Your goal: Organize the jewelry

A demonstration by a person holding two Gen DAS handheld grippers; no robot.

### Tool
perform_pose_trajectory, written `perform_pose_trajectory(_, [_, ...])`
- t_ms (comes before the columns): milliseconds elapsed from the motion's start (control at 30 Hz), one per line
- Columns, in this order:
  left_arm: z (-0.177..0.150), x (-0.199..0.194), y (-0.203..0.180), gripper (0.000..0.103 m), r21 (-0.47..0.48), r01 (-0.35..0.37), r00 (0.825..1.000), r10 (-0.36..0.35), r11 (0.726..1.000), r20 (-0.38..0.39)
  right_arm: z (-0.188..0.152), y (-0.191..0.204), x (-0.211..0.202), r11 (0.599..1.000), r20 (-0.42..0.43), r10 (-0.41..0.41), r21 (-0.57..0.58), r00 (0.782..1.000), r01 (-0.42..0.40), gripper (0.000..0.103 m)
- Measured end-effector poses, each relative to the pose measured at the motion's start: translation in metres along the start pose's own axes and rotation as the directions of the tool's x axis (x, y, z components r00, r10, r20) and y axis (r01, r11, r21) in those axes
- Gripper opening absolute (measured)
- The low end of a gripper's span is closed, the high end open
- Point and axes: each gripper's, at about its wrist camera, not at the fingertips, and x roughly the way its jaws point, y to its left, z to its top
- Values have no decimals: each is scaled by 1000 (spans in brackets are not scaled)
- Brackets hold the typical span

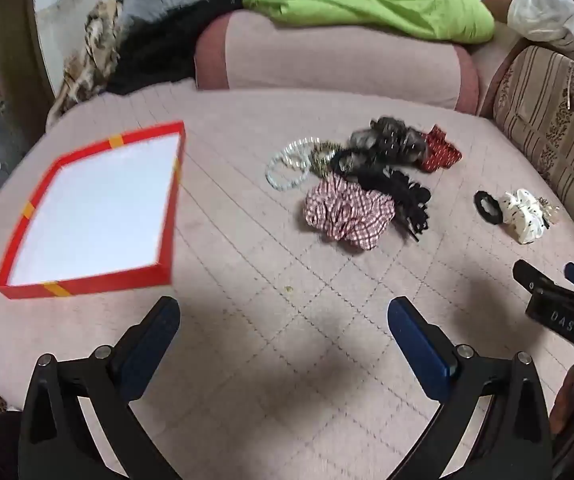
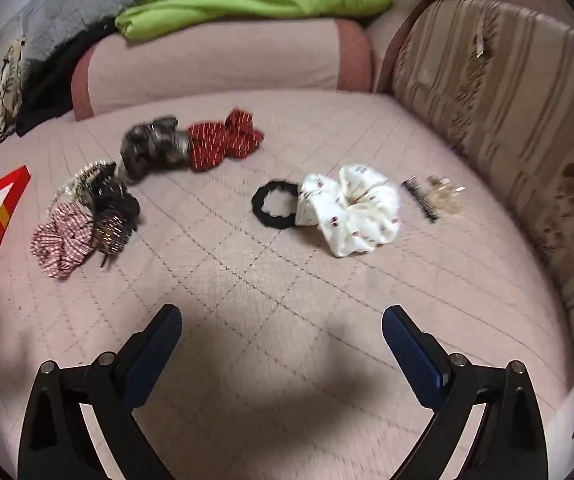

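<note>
Jewelry and hair pieces lie loose on the quilted pink cushion (image 1: 247,280), sorted into no order yet. A cluster sits mid-cushion: pearl bracelets (image 1: 287,168), a checked scrunchie (image 1: 347,212), a black scrunchie (image 1: 403,196), a dark patterned scrunchie (image 1: 387,144) and a red scrunchie (image 2: 223,140) touching it. Well apart to the right lie a black hair tie (image 2: 275,204), touching a white scrunchie (image 2: 351,208), with a small black comb (image 2: 421,198) and gold clips (image 2: 445,196) just beside. The red box lid (image 1: 91,208), white inside and empty, sits to the left of the pile, likely placed there as the container to fill.

Both tongs stand wide with nothing between their pads: the left tongs (image 1: 283,340) hover over bare cushion between box and cluster, the right tongs (image 2: 281,344) over bare cushion below the hair tie, tilted downward, probably to choose a first piece. The right tongs also show at the edge of the left view, and their body bears the letters "DAS"; no other writing is legible.
</note>
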Motion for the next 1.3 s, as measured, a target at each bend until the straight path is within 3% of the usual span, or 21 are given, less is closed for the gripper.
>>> perform_pose_trajectory(200, [0,-39,0,103,17,-21,998,20,1000,64,10,-14,-38,1000,93,4,20,996,-6,101])
perform_pose_trajectory(467, [-1,-82,-1,103,23,12,990,-15,1000,140,7,-16,-87,999,200,7,37,980,-15,101])
perform_pose_trajectory(733, [-1,-104,0,103,17,18,986,-21,1000,168,5,-13,-128,998,347,-43,61,937,23,101])
perform_pose_trajectory(1000, [-3,-107,0,103,24,10,984,-15,1000,176,2,-11,-124,998,295,20,55,955,-38,101])
perform_pose_trajectory(1300, [-3,-98,0,103,36,8,989,-14,999,150,1,-5,-116,998,261,32,38,965,-43,101])
